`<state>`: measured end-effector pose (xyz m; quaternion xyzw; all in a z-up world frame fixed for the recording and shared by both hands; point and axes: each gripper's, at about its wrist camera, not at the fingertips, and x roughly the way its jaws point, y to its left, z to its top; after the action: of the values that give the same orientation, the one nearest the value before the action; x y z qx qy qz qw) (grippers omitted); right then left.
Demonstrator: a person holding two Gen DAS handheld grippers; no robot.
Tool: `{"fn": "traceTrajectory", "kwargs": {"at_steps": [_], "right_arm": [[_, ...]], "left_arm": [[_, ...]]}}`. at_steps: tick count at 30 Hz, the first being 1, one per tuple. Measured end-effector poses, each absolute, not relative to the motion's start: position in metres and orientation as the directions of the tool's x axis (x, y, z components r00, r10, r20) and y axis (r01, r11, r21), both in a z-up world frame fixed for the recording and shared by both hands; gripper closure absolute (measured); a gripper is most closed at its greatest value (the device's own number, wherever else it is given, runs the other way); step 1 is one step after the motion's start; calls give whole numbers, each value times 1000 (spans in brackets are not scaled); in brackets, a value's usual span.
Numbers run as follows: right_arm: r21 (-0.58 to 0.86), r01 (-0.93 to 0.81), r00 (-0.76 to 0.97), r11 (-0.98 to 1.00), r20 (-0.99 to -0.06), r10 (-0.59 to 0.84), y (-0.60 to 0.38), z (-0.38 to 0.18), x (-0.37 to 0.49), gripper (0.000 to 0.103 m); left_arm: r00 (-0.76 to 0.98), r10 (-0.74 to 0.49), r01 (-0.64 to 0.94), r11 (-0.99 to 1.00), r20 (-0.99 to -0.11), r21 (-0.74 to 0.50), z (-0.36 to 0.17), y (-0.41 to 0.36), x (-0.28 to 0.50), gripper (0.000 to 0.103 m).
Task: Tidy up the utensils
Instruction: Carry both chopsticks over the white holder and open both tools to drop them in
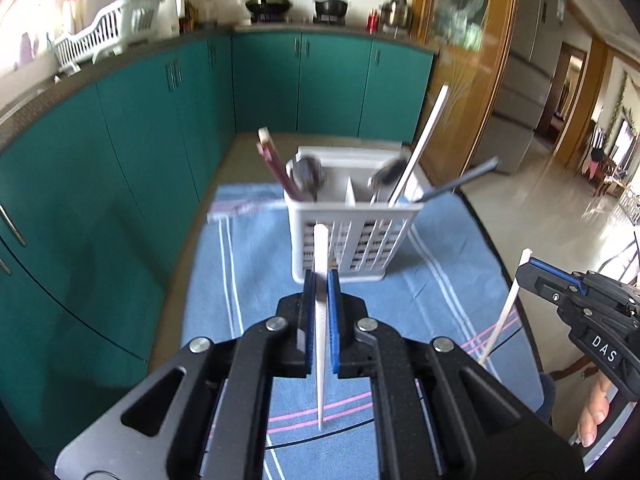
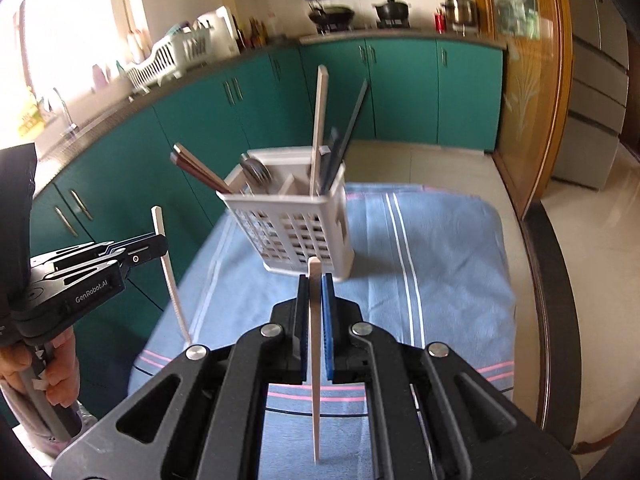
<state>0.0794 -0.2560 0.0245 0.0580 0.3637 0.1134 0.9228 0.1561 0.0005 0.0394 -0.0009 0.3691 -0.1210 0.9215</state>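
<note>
A white slotted utensil caddy stands on the blue striped cloth. It holds spoons, dark red chopsticks, a white chopstick and a dark one. My left gripper is shut on a white chopstick held nearly upright, above the cloth and in front of the caddy. My right gripper is shut on a second white chopstick held the same way, to the right of the left one.
The blue cloth covers a dark-edged table. Teal cabinets run along the left and back, with a dish rack and pots on the counter. A wooden door frame stands at the right.
</note>
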Motion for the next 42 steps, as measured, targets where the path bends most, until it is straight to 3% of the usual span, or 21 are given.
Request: {"fn": "traceTrajectory", "kwargs": {"at_steps": [8, 15, 19, 25, 33, 42], "right_arm": [[155, -224, 779, 962, -564, 273, -250, 81, 77, 96], [93, -255, 833, 962, -483, 268, -235, 158, 112, 96], [104, -255, 856, 961, -439, 274, -233, 196, 135, 96], [87, -196, 891, 977, -399, 214, -226, 204, 175, 96], [68, -157, 866, 985, -470, 171, -219, 138, 218, 96], [112, -146, 830, 983, -527, 184, -226, 102, 228, 96]], "left_arm": [[803, -214, 236, 971, -556, -33, 105, 2, 146, 97], [885, -238, 245, 969, -399, -33, 196, 4, 162, 97], [903, -215, 220, 975, -372, -30, 219, -2, 185, 97], [887, -227, 214, 974, -401, -77, 196, -8, 224, 97], [831, -183, 159, 983, -525, -91, 125, -7, 272, 97], [819, -179, 151, 984, -544, -97, 101, 1, 274, 97]]}}
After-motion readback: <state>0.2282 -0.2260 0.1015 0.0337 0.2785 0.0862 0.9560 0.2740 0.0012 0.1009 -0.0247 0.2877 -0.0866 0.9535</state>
